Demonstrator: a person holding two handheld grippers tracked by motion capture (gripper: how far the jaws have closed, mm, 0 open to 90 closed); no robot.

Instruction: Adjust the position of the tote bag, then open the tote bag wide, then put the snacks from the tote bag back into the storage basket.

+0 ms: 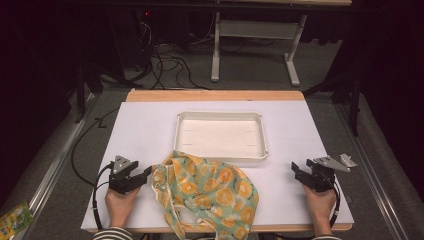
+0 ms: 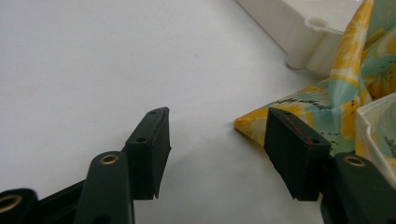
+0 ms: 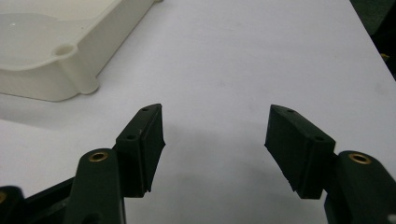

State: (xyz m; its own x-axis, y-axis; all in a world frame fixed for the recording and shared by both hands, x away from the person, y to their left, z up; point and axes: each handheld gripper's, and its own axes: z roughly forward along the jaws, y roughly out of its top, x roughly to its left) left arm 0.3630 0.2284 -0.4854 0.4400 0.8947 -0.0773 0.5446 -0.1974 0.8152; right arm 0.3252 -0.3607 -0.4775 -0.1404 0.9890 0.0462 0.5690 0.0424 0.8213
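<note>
A crumpled cloth bag [image 1: 207, 197], mint green with an orange-slice print, lies at the table's [image 1: 150, 125] near edge, overlapping the white tray's [image 1: 220, 159] front rim. The left gripper [image 1: 145, 175], jaws apart and empty, sits just beside the bag's left corner, perhaps touching it. The right gripper [image 1: 298, 172], also released, rests well apart near the right edge.

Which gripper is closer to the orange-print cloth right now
Left. The left gripper sits right at the orange-print cloth, at its left edge, jaws open. The right gripper stands apart, off to the cloth's right.
</note>
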